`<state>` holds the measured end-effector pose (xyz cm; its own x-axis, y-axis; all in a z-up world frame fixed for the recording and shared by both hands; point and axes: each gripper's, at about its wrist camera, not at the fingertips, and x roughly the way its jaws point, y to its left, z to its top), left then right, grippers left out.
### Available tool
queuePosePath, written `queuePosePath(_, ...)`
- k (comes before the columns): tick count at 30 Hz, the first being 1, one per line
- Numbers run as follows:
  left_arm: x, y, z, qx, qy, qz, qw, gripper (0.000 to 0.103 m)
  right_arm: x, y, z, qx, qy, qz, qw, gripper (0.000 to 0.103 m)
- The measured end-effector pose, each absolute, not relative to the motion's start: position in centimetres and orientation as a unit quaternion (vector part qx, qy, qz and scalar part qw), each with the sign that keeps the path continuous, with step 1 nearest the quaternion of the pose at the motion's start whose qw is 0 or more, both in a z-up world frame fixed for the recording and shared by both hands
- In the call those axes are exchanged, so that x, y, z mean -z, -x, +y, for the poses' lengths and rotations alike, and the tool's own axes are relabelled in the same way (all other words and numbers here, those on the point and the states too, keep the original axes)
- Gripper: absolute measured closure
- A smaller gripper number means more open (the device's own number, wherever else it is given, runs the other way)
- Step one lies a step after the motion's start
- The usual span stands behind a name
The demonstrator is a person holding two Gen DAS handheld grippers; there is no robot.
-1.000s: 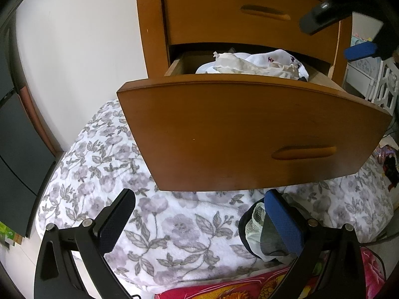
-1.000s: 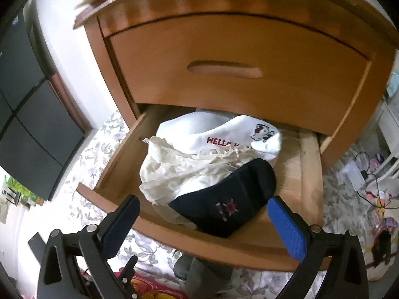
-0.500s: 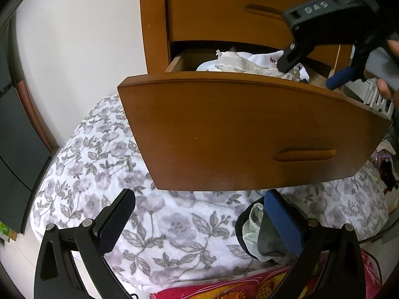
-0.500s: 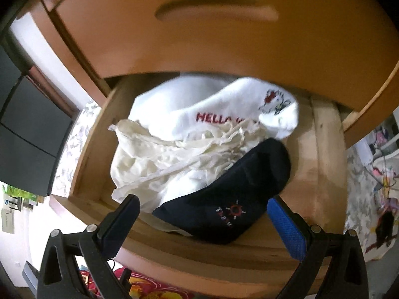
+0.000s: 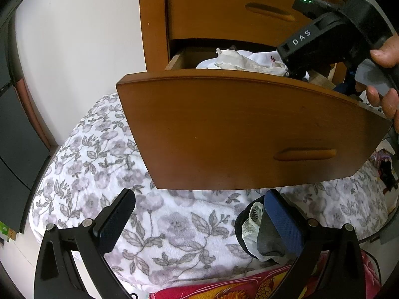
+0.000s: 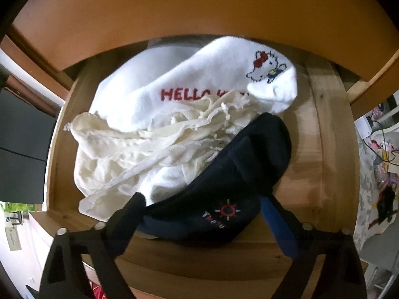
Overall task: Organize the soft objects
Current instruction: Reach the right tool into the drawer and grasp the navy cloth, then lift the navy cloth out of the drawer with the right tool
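An open wooden drawer (image 6: 326, 149) holds a white Hello Kitty sock (image 6: 199, 82), a cream knitted cloth (image 6: 139, 149) and a navy sock (image 6: 232, 186) with a sun mark. My right gripper (image 6: 202, 214) is open, its fingers either side of the navy sock's near end. In the left wrist view the drawer front (image 5: 249, 129) fills the middle and the right gripper's body (image 5: 331, 42) reaches into the drawer from above. My left gripper (image 5: 199, 214) is open and empty, low over a floral blanket (image 5: 112, 174), with a dark and white fabric bundle (image 5: 259, 231) by its right finger.
The closed upper drawer (image 5: 237, 7) sits just above the open one. A white wall (image 5: 74, 49) is at the left, with dark cabinet panels (image 5: 15, 149) beyond. A red patterned cloth (image 5: 224, 286) lies at the blanket's near edge. Cables and small items (image 6: 381, 144) lie to the right.
My right gripper has moved down and forward into the drawer, closing in on the navy sock. My left gripper has held almost still over the blanket.
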<state>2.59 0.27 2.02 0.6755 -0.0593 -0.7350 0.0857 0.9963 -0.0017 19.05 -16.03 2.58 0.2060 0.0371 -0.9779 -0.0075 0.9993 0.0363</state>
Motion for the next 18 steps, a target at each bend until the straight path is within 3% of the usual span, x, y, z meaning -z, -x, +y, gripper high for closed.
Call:
queuePosePath(6, -2.0, -2.6, 0.3, 0.040, -0.016, 0.401, 0.915, 0.000, -2.5, -18.6, -17.9, -0.007, -0.020, 0.630, 0.776, 0.022)
queuePosePath(14, -2.0, -2.5, 0.2, 0.040, -0.018, 0.402, 0.914, 0.000, -3.2, -18.1, -22.5, 0.020, -0.045, 0.629, 0.775, 0.050)
queuePosePath(18, -2.0, -2.5, 0.2, 0.040, -0.018, 0.402, 0.915, 0.000, -3.1, -18.1, -24.4, 0.032, -0.053, 0.630, 0.774, 0.058)
